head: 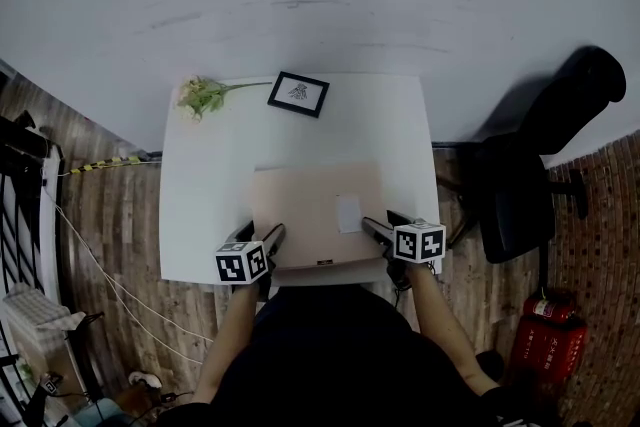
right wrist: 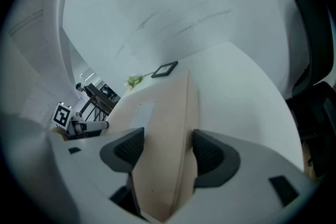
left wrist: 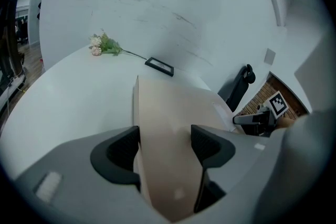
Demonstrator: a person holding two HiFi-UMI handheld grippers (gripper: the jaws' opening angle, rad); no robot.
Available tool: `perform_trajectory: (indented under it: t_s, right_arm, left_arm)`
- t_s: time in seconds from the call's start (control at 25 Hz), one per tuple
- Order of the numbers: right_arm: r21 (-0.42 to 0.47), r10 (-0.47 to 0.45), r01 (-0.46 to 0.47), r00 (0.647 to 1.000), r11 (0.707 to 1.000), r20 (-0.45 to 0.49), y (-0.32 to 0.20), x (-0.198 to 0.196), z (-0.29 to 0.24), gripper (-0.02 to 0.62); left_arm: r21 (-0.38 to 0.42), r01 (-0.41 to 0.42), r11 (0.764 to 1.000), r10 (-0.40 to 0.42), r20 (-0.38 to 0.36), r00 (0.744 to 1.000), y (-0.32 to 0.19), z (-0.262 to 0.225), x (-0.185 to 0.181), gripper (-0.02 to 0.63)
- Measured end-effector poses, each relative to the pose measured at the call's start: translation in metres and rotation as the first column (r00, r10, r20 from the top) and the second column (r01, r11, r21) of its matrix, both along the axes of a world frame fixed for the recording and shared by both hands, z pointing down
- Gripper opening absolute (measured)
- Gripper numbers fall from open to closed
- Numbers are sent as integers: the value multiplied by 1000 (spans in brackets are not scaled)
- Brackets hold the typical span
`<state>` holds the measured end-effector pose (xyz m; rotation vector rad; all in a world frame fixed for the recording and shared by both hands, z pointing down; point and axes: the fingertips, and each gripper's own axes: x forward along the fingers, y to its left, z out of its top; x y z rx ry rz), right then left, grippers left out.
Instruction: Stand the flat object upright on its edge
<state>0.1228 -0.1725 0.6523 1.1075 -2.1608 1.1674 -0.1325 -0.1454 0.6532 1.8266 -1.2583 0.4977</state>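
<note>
White table [head: 200,205] shoved against a plain wall, wood floor around it. The flat cardboard box [head: 310,205] lay face-down-flat along the table's front edge. The left gripper [head: 270,237] sat spread wide around the box's near left corner, not squeezing as far as I could see. The right gripper [head: 377,229] looked clamped on the near right corner. A small picture frame [head: 298,93] and a flower [head: 205,95] lay by the back edge.

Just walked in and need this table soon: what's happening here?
A person has a gripper in each hand on a flat cardboard box lying on the white table. The left gripper and right gripper each straddle a near corner; the right looks clamped, the left's grip is unclear. The box is not yet upright.
</note>
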Motion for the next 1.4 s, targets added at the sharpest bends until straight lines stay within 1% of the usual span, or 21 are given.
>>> perform_trajectory:
  t_s: [0.2,0.44,0.56,0.76,0.92,1.04,1.2,1.32,1.4]
  right_arm:
    - [38,-22,23,999,999,-28,0,-5,-14,298]
    - [109,-14,23,997,994,-79,-7,-2,-40,298]
    - [154,-7,23,995,988,-103,-13,1,-55,296]
    - [232,-17,51,989,971,-144,-20,2,-82,293]
    - [281,-1,40,990,959,-138,-26,0,-104,293]
    - [321,-15,69,986,945,-167,-29,-4,-118,293]
    - [370,-35,108,979,923,-199,-31,-11,-136,293]
    - [400,-42,124,977,908,-208,-33,-16,-148,293]
    - [415,-49,143,972,898,-229,-35,-19,-155,293]
  left_arm:
    - [-2,18,1000,-18,-36,999,-2,0,-1,318]
    - [2,26,1000,-26,-83,996,-7,-2,5,318]
    - [4,30,1000,-29,-112,993,-13,-2,9,317]
    - [19,49,999,-45,-171,984,-19,-3,15,316]
    - [25,65,998,-57,-225,973,-24,-3,19,316]
    - [26,74,997,-64,-267,961,-28,-5,21,316]
    - [8,91,996,-84,-299,951,-27,-2,18,316]
    - [16,97,995,-85,-356,930,-30,-9,25,316]
    - [14,101,995,-88,-380,921,-31,-10,26,316]
